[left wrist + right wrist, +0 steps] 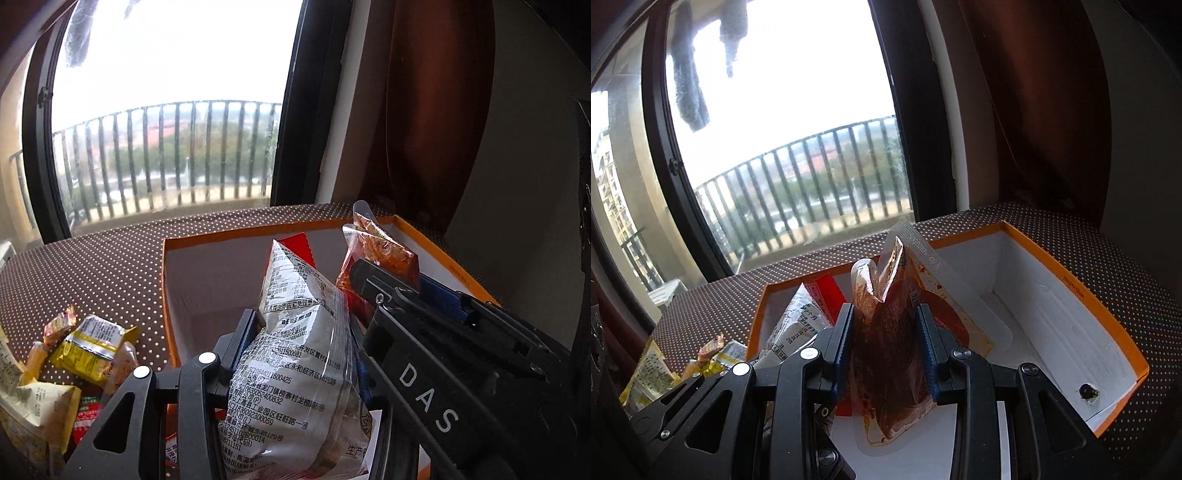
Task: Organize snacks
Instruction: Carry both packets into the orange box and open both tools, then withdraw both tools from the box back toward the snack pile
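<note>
My left gripper point(301, 325) is shut on a silver and red snack bag point(291, 369) printed with black text, held over the near part of an orange-rimmed white box point(221, 269). My right gripper point(886, 325) is shut on a clear pouch of red-brown spicy snack point(890, 350), held upright over the same box point(1071, 325). The right gripper's body point(461, 350) crosses the left wrist view at the right, with the pouch point(380, 247) sticking up from it. The silver bag point(801, 321) shows at the left in the right wrist view.
A pile of loose yellow and red snack packets point(85, 343) lies on the brown dotted tablecloth point(92, 266) left of the box; it also shows in the right wrist view point(665, 373). A window with a balcony railing stands behind the table. A brown curtain point(436, 110) hangs at the right.
</note>
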Demonstrator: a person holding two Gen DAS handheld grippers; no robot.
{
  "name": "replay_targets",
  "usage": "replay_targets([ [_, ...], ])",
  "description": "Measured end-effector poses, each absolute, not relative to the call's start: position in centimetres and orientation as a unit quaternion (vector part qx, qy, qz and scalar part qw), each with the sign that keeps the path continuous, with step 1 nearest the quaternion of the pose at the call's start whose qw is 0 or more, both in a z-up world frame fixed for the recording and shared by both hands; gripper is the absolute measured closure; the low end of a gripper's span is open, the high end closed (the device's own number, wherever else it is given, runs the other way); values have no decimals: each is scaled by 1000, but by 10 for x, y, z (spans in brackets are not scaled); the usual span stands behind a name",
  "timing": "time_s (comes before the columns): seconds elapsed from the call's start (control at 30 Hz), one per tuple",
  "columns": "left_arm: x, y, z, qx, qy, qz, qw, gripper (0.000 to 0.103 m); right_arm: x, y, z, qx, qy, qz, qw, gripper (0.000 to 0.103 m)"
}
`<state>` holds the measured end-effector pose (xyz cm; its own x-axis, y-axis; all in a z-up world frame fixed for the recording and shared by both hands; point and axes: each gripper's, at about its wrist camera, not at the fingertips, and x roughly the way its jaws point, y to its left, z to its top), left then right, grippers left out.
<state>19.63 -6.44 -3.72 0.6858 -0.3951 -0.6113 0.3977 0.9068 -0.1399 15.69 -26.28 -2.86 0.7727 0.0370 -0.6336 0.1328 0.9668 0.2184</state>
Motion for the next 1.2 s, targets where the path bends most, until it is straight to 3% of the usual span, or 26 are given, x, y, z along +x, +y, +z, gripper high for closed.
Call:
replay_targets([
  [0.2,220,-71,-47,48,353,-196,914,54,169,-276,-45,153,362,-25,919,67],
  [0.33,229,-71,-39,57,362,-191,911,39,173,-271,-49,156,374,-28,914,64],
  [0.43,225,-73,-38,50,370,-200,906,31,175,-267,-48,148,381,-28,912,54],
  [0.53,219,-78,-34,45,369,-201,906,27,173,-267,-44,148,375,-30,915,29],
  [0.67,208,-83,-32,48,366,-195,909,26,168,-269,-42,150,367,-38,917,18],
  [1.2,161,-56,-15,23,329,-191,924,26,134,-246,-17,125,334,-32,934,13],
])
